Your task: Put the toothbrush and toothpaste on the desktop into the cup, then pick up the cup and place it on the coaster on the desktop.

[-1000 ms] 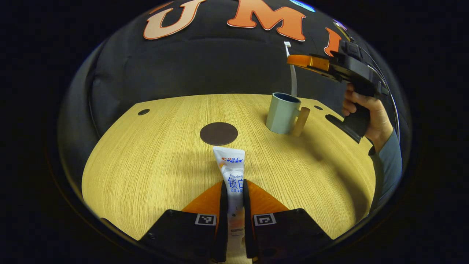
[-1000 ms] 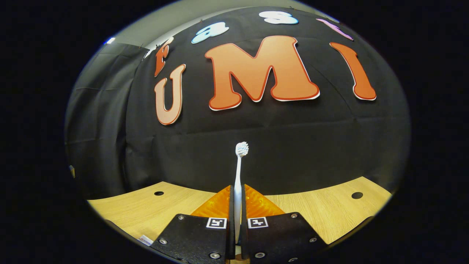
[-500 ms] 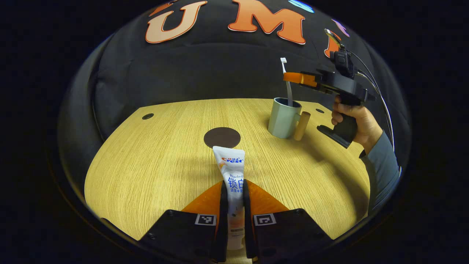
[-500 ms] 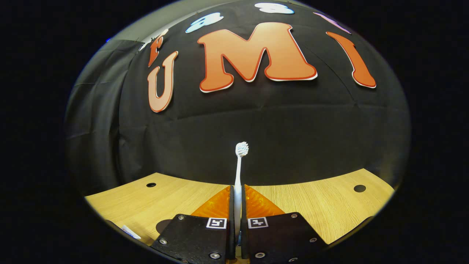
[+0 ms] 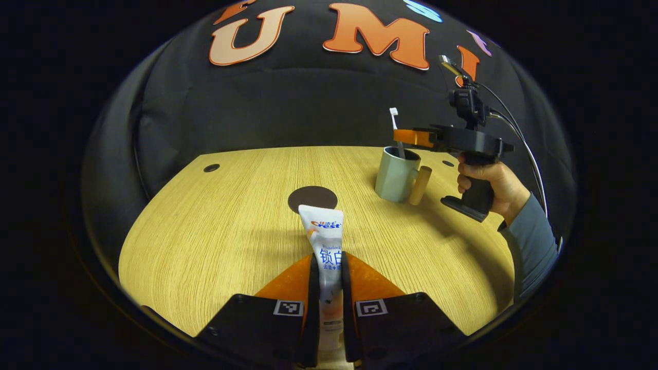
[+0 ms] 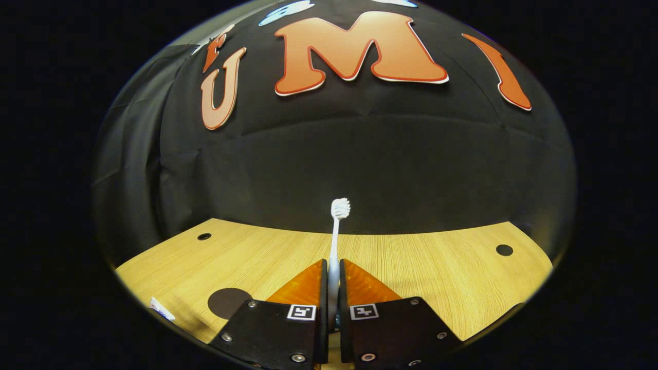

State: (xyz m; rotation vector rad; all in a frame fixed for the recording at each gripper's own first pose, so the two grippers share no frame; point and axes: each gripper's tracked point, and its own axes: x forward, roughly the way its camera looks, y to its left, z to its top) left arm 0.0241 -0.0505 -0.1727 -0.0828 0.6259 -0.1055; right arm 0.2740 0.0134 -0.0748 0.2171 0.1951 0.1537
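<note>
toothbrush – upright, bristles up, in cup | toothpaste – lengthwise

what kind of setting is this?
Likely a staged recording booth, not a bathroom: black cloth wall, bare wooden desktop, and a hand-held right gripper lowering a toothbrush into a cup.

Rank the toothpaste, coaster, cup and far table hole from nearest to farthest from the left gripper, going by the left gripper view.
1. toothpaste: clamped between the left gripper fingers.
2. coaster: straight ahead, just past the tube's end.
3. cup: ahead to the right, toothbrush standing in it.
4. table hole: far left edge of the table.
</note>
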